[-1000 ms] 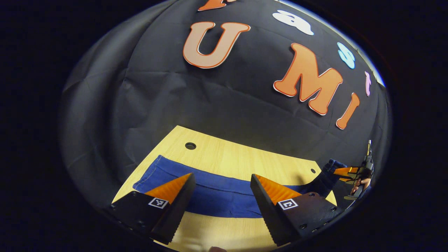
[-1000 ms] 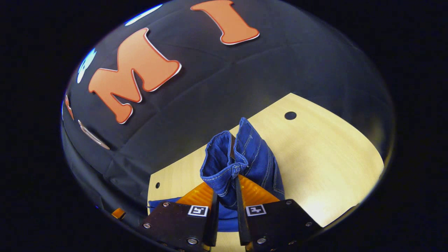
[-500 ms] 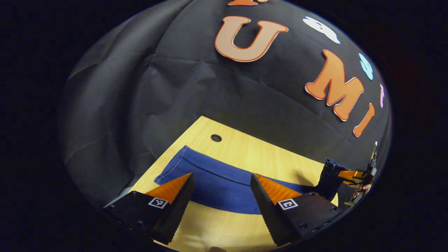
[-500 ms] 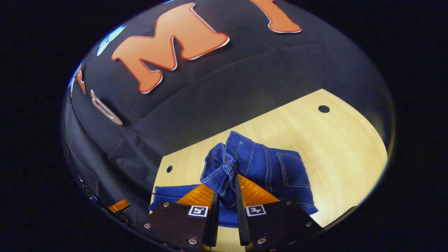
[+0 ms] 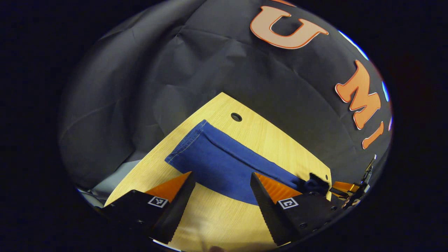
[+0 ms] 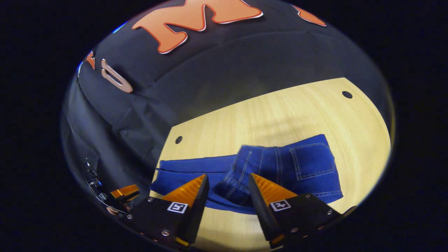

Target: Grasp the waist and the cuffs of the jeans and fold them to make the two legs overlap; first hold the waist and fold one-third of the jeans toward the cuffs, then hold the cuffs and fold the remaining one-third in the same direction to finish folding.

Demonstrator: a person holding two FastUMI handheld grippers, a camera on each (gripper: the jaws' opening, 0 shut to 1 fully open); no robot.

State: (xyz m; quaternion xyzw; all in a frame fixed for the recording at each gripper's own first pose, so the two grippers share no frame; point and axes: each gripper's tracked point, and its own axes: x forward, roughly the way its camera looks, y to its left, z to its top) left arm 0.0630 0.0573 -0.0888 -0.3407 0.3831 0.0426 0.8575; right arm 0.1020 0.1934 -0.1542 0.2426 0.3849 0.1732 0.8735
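Jeans (image 6: 280, 168) lie on the table (image 6: 273, 112), waist folded over. Right tool (image 6: 225, 187) spread, empty. Left tool (image 5: 221, 183) spread above the legs.

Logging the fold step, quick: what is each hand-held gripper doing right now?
Left hand-held gripper: open, holding nothing, above the jeans.
Right hand-held gripper: open, waist fabric between its fingers, unclamped.

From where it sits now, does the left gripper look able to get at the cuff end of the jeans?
Probably yes. The left gripper is open over the leg of the jeans, and the cuff end lies flat on the table ahead to its left, with nothing on or beside it.
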